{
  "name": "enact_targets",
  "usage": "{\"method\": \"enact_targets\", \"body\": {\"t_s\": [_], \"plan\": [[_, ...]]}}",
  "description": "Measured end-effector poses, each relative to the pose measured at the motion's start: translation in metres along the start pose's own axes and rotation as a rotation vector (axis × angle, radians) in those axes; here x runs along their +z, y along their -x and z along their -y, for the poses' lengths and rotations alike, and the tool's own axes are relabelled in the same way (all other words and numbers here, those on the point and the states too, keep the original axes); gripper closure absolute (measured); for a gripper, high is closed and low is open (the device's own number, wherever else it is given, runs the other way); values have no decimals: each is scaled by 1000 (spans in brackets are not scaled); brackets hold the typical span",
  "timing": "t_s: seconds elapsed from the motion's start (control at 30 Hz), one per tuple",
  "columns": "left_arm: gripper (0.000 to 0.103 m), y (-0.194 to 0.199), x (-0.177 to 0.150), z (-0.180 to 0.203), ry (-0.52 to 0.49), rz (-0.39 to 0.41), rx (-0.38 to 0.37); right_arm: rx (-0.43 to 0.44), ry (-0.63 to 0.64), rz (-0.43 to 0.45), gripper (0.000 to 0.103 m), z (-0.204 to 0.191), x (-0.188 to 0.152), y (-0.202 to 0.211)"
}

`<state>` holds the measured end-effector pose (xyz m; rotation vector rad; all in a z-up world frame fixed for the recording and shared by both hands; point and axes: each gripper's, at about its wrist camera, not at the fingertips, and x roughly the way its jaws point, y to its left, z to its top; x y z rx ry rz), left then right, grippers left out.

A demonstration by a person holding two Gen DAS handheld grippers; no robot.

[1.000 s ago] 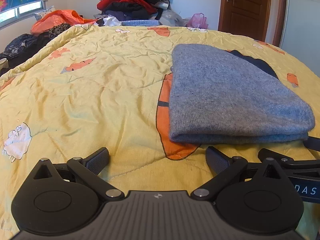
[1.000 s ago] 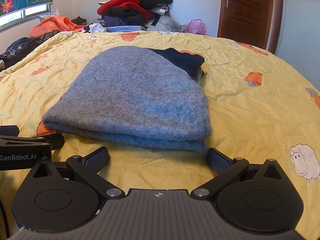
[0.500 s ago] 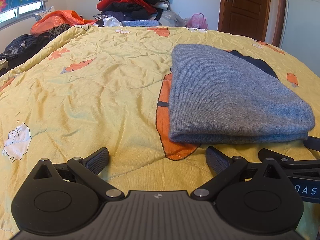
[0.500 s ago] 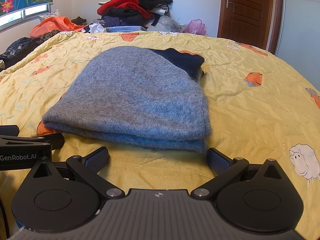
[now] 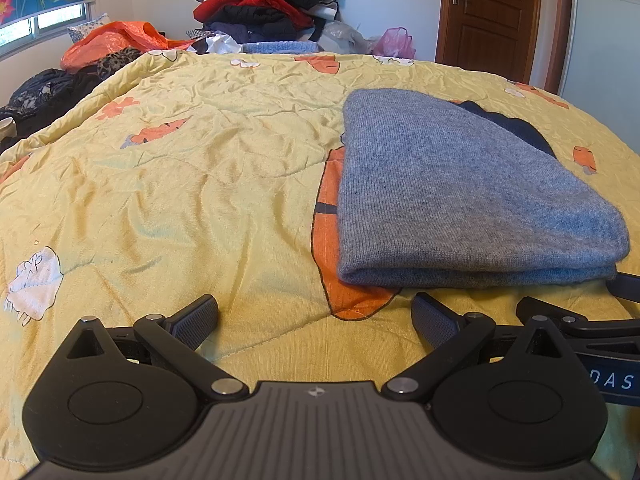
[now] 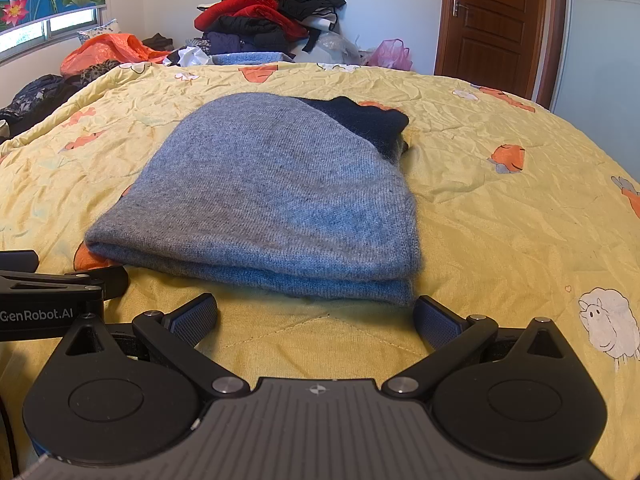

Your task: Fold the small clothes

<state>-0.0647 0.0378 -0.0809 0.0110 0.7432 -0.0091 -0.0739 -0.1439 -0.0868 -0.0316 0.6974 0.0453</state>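
We see the yellow quilt (image 5: 160, 208) filling most of both views, printed with orange carrots and white sheep. On it lies the grey knit garment (image 6: 272, 196), folded into a flat stack with its folded edge toward the cameras; it sits centre frame in the right wrist view and right of centre (image 5: 460, 192) in the left wrist view. A dark navy piece (image 6: 368, 120) shows at its far right corner.

The left gripper (image 5: 315, 314) sits low at the bottom of its frame over bare quilt, fingers spread wide, holding nothing, just short of the garment's near left corner. The right gripper (image 6: 316, 314) is level beside it, fingers equally wide and empty, facing the garment's folded edge; whether its right pad touches the knit we cannot tell.

The right wrist view alone shows the sheep print (image 6: 608, 320) at lower right and the full navy corner. Each view catches the other gripper at its lower edge. A clothes pile (image 5: 272, 12) and wooden door (image 5: 488, 16) stand along the top.
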Motion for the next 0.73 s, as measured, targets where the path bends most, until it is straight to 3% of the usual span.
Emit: {"method": "enact_targets", "body": {"t_s": [0.73], "plan": [[0,1,-1,0,-6,6,0,0,-1,1,0,0,0,0]]}}
